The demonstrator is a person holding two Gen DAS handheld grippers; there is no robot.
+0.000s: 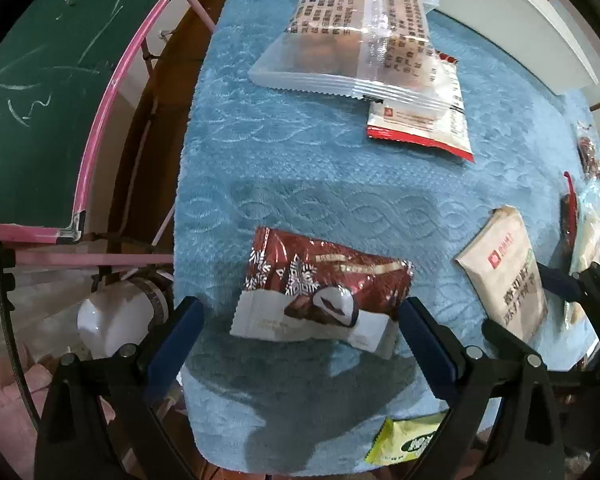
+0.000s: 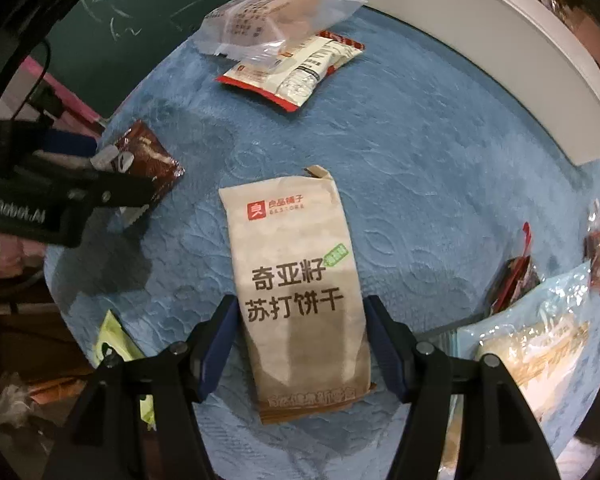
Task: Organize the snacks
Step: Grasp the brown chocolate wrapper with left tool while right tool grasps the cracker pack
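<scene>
The left tongs (image 1: 300, 320) are standing open around a red chocolate snack (image 1: 324, 292) lying on the blue towel (image 1: 300, 168). The right tongs (image 2: 298, 340) are open around a tan cracker pack (image 2: 296, 292), pads not pressing. A clear bag (image 1: 352, 36) is lying on a red-edged packet (image 1: 428, 120) farther off. Only the left view is showing a white jar (image 1: 108, 320) beside the desk.
</scene>
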